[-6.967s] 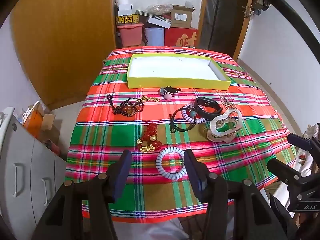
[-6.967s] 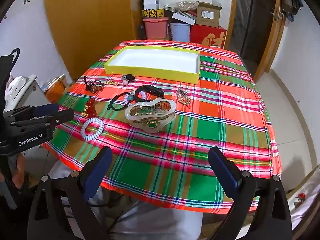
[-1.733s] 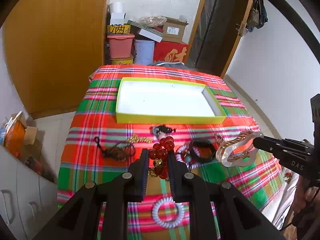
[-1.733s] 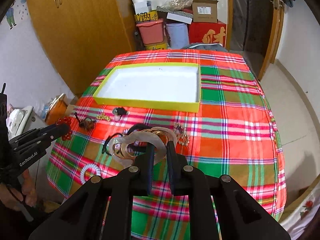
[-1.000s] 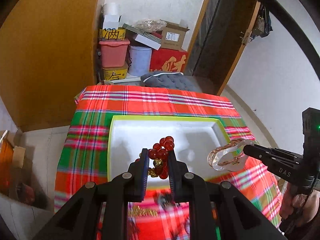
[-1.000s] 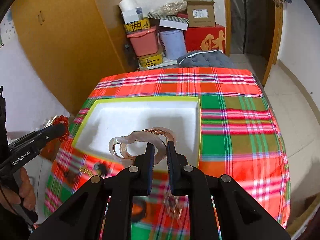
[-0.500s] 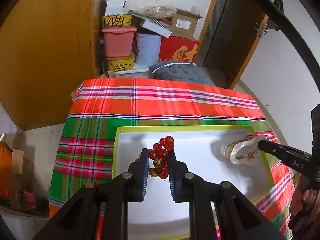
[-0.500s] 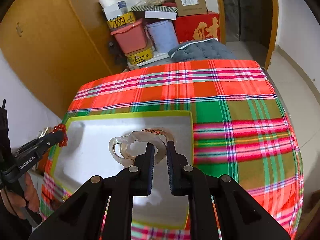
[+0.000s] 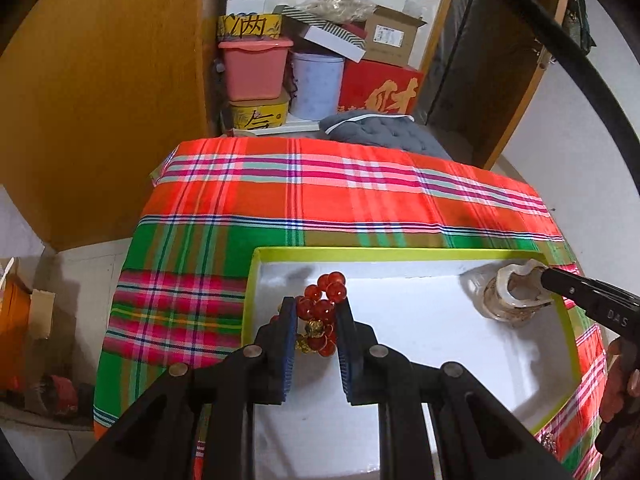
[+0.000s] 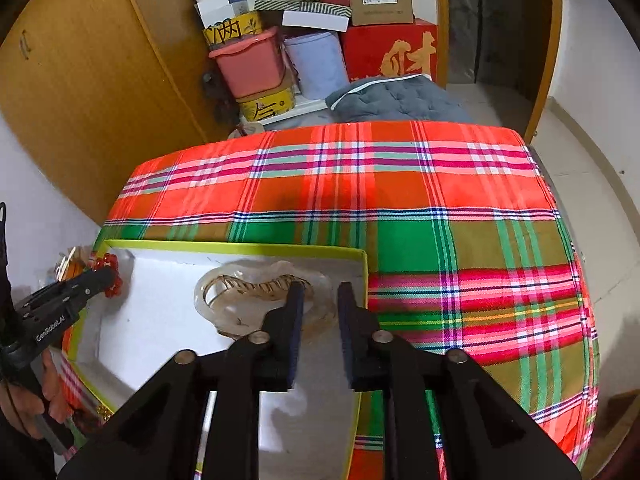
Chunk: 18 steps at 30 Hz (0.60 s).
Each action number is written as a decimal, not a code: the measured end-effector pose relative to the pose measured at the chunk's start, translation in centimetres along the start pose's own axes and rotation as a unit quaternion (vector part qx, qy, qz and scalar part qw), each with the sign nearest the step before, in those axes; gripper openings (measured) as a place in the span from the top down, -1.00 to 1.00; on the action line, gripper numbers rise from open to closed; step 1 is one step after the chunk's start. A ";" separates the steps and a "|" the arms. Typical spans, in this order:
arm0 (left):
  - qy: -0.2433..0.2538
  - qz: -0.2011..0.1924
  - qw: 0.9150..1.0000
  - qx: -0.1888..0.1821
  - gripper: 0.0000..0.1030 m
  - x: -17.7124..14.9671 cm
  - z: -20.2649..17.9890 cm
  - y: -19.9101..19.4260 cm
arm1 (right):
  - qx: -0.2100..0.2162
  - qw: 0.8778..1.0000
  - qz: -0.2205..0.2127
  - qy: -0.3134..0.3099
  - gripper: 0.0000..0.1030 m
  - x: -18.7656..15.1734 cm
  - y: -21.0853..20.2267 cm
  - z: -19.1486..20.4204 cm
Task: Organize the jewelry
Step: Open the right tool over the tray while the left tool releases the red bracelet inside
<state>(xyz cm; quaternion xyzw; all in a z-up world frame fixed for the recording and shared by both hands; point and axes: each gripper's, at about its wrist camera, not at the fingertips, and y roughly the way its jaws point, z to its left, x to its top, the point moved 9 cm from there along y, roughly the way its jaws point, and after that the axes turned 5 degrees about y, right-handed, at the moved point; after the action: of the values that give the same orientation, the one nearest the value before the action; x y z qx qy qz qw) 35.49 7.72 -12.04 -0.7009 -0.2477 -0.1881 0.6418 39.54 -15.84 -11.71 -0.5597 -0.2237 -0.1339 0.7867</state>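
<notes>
My left gripper (image 9: 316, 314) is shut on a red bead bracelet with gold charms (image 9: 321, 300) and holds it over the far left corner of the yellow-rimmed white tray (image 9: 400, 254). It also shows in the right wrist view (image 10: 110, 270). My right gripper (image 10: 319, 292) has its jaws slightly parted around the edge of a large translucent hair claw clip (image 10: 248, 292), which rests in the tray's far right corner (image 10: 360, 264). The clip also shows in the left wrist view (image 9: 510, 298).
The tray lies on a red and green plaid tablecloth (image 10: 440, 208). Beyond the table stand stacked boxes and tubs (image 9: 256, 68), a grey cushion (image 9: 384, 132), a wooden wardrobe (image 9: 100, 80) and a door (image 9: 500, 80).
Both grippers moved forward and down into the tray's far end. The right gripper's jaws have eased apart and the clip now rests on the tray floor. The left still grips the red bracelet.
</notes>
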 end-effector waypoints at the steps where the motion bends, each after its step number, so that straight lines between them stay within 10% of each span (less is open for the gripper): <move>1: -0.003 0.001 1.000 -0.001 0.63 -0.1 0.1 0.0 | -0.002 1.000 -0.002 0.000 0.49 0.0 -0.1 -0.1; 8: -0.012 -0.021 1.000 -0.013 0.19 0.4 0.0 -2.0 | 0.004 1.000 -0.027 -0.011 0.20 -0.1 -2.3 0.5; 18: -0.009 -0.046 0.999 -0.013 0.19 -1.4 -1.1 -7.7 | 0.021 0.998 -0.047 -0.046 0.20 -4.5 -7.6 3.1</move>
<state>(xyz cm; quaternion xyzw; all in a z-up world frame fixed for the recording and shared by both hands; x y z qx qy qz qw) 29.90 6.83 -6.56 -0.6988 -0.2827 -0.2148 0.6210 31.52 -15.73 -6.85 -0.5372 -0.2886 -0.1398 0.7801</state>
